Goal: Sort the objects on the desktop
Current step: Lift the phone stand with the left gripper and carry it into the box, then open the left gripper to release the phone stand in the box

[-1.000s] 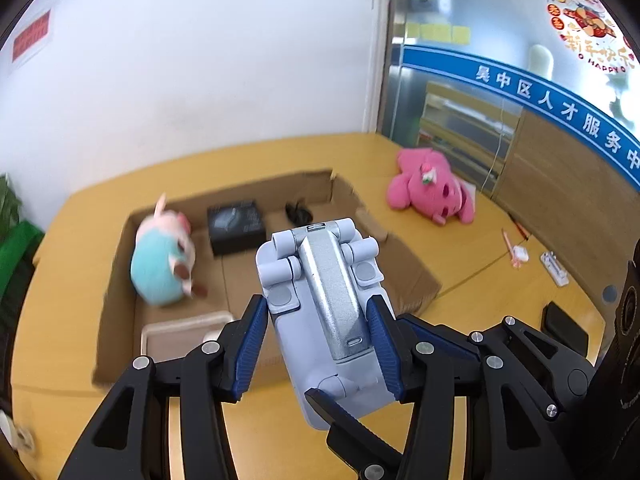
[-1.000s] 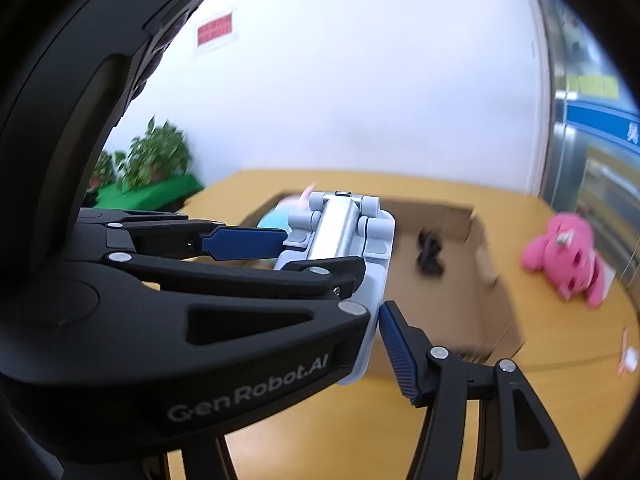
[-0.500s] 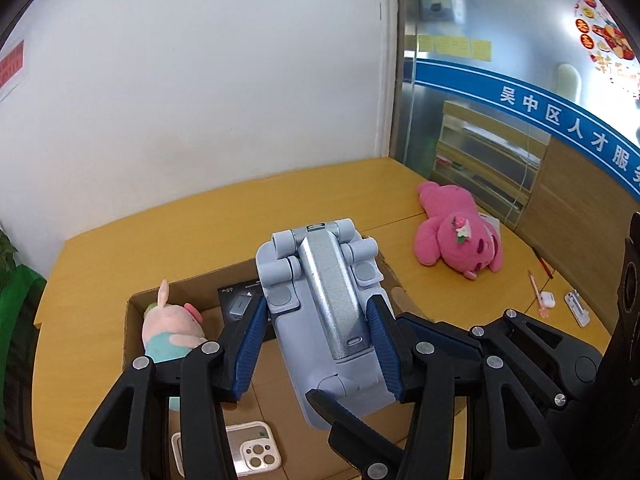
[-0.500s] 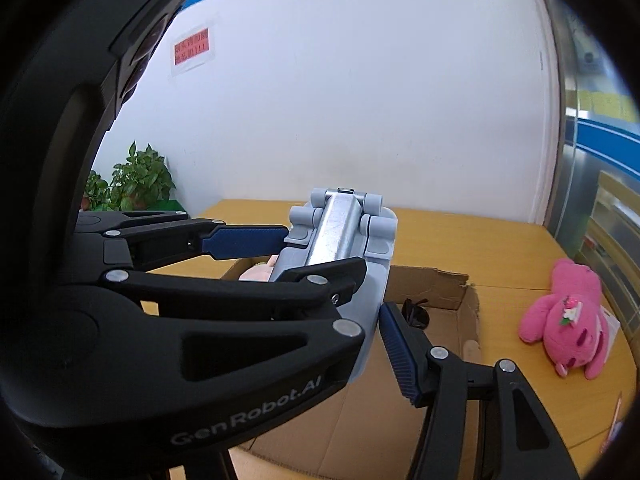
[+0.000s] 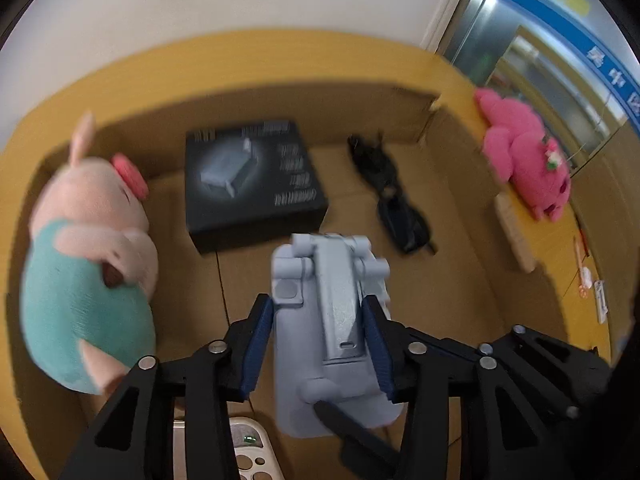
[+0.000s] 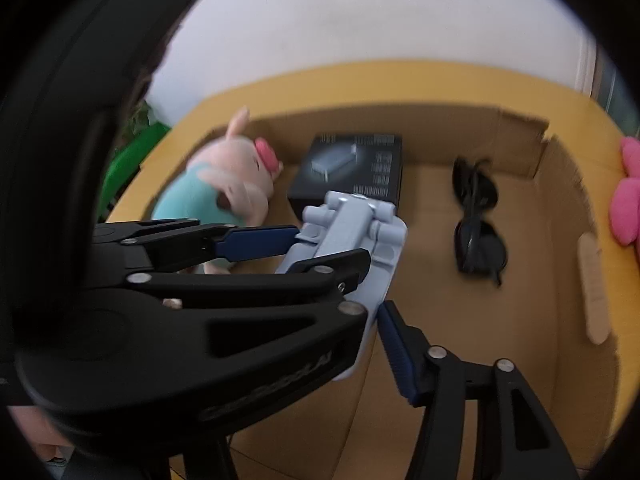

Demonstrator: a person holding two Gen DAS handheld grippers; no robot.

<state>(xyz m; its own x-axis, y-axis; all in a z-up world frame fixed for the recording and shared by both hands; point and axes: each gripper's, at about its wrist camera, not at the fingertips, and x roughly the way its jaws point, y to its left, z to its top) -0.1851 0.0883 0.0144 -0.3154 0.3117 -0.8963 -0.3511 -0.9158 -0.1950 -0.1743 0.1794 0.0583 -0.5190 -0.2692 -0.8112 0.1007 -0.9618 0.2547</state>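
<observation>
My left gripper (image 5: 318, 338) pinches a pale grey folding stand (image 5: 332, 320) side to side, blue pads flat on both edges, jaws closing tighter on it. My right gripper (image 6: 336, 292) grips the same stand's lower end from the other direction, w/ one blue finger (image 6: 396, 356) under it and the other blue finger (image 6: 256, 242) alongside its hinge end; those jaws are closing too, stand between them. Stand hangs tilted over the floor of an open cardboard box (image 5: 460, 292) on a yellow-wood table (image 5: 240, 56); can't tell whether it touches the bottom. Inside the box: a pig plush in a teal dress (image 5: 84, 264) at left, a black product box (image 5: 248, 184) toward the back, folded black sunglasses (image 5: 396, 200) right of it, apart from both. A phone in a light case (image 5: 248, 448) peeks out at the near edge under my left gripper. Outside the box, a pink plush (image 5: 524, 156) lies on the table by the right wall. Both views are motion-blurred.
</observation>
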